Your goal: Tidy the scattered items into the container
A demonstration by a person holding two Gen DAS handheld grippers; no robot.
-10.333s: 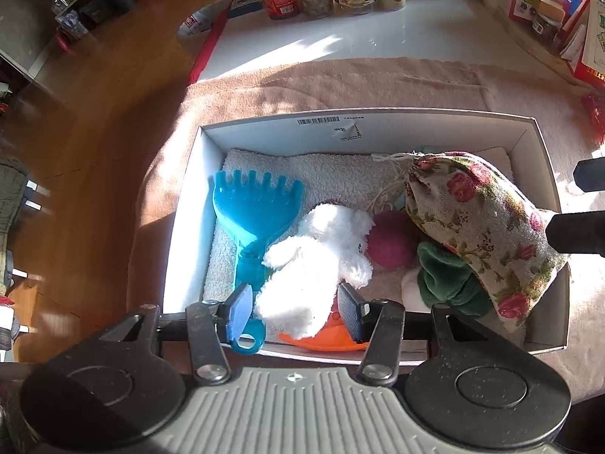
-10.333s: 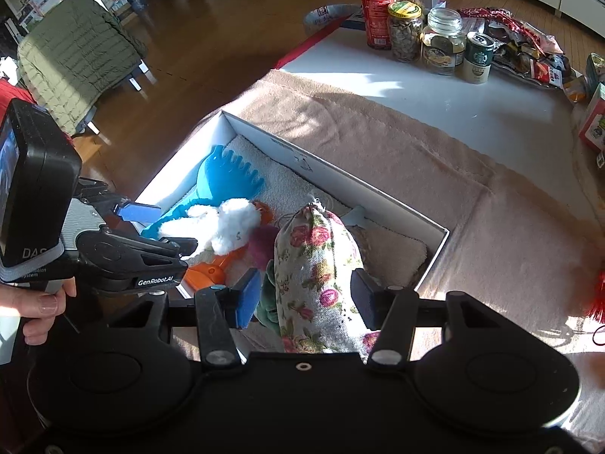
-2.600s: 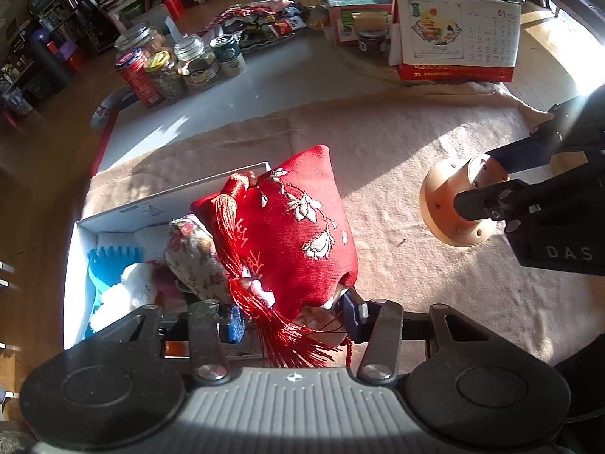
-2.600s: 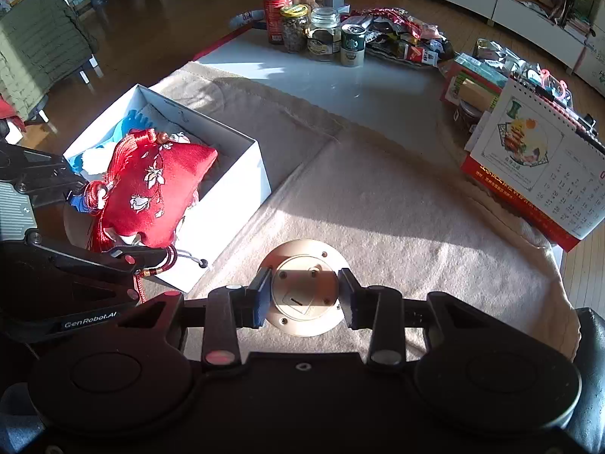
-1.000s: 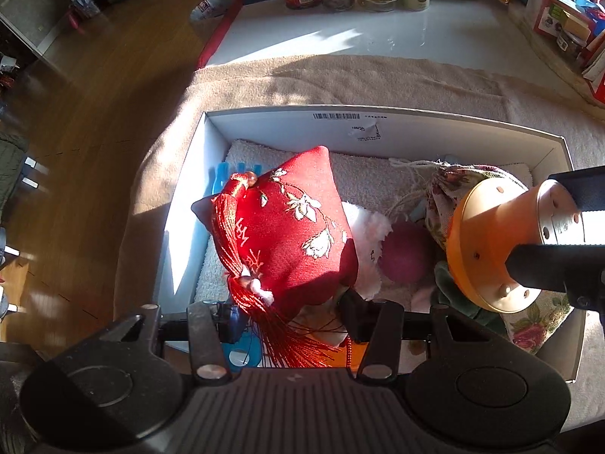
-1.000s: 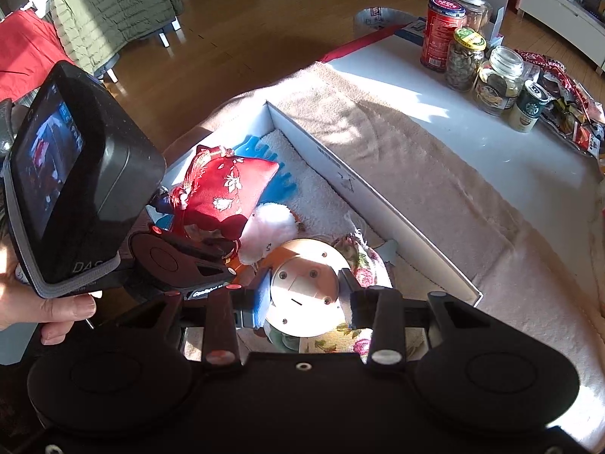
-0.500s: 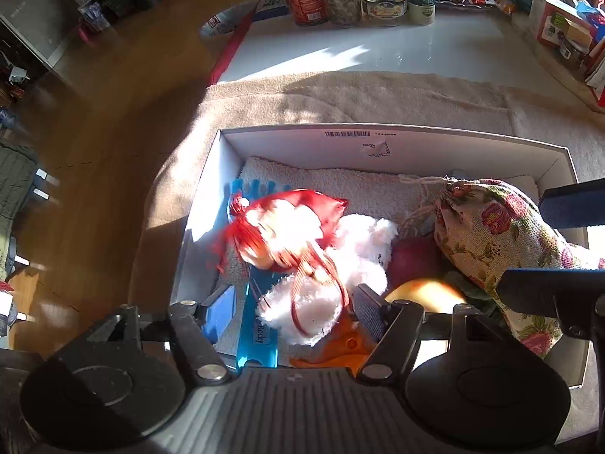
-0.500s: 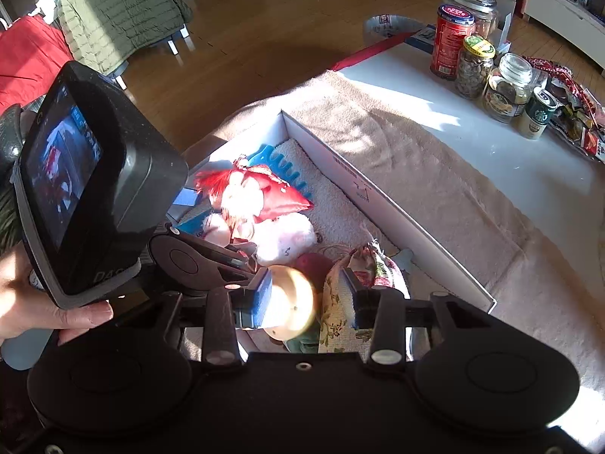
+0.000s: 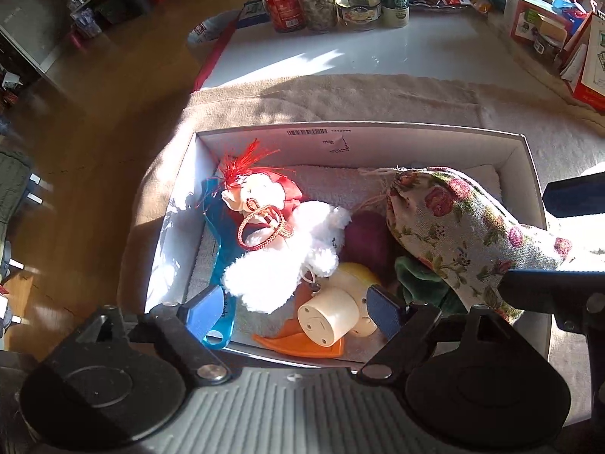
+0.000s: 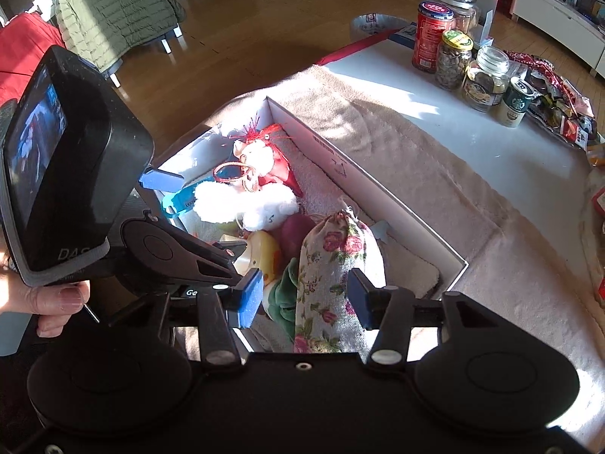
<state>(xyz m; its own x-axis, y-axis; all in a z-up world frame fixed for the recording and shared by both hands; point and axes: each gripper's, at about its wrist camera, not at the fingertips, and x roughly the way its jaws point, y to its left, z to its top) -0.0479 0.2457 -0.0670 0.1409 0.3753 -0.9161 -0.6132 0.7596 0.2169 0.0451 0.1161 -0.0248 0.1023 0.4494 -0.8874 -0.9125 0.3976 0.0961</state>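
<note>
- My left gripper point(image 9: 293, 310) hangs over the near edge of the white box point(image 9: 378, 134); its jaws have just been opening and now stand wide, pressing on nothing.
- Inside the box, at the left, the blue rake point(image 9: 223, 249) lies under the red pouch point(image 9: 264, 196) and the white plush toy point(image 9: 287, 257).
- In the middle, the cream plastic piece point(image 9: 332, 312) lies on its side near the front wall, on the orange scoop point(image 9: 298, 342).
- At the right, the floral bag point(image 10: 332, 265) lies in the box over a green soft thing point(image 10: 283, 295).
- My right gripper point(image 10: 304, 297) has also just been opening; its jaws stand apart above the floral bag, with no grip.
</note>
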